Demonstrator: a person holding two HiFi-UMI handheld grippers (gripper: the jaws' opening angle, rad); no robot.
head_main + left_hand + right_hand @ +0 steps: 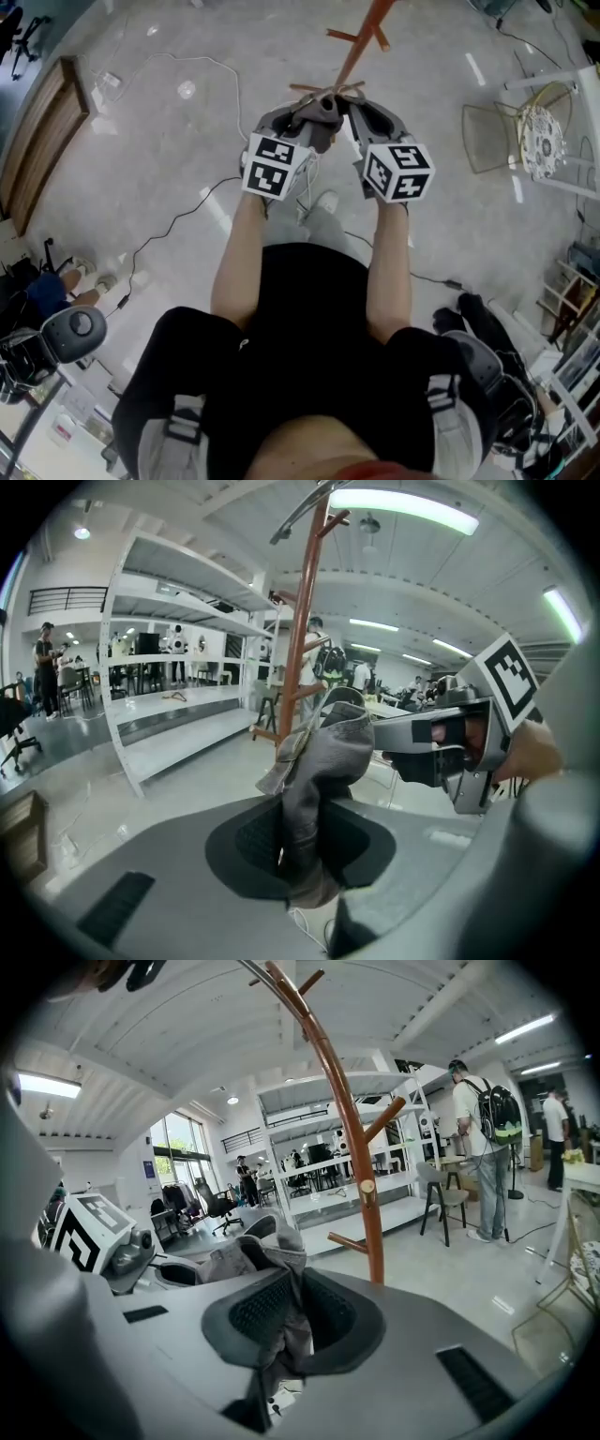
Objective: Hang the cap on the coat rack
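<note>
A grey cap [319, 114] is stretched between both grippers, held up in front of the brown wooden coat rack [361, 42]. My left gripper [302, 127] is shut on one side of the cap [323, 761], the cloth pinched between its pads. My right gripper [354, 120] is shut on the other side of the cap [272, 1265]. The coat rack pole [352, 1138] with its pegs rises close ahead in the right gripper view. In the left gripper view the rack [305, 621] stands just behind the cap, with the right gripper [412, 747] beside it.
A wire-frame chair [525, 136] stands on the floor at the right. Cables [178, 220] trail across the polished floor. White shelving [178, 667] and people stand far back. A wooden bench [42, 141] is at the left.
</note>
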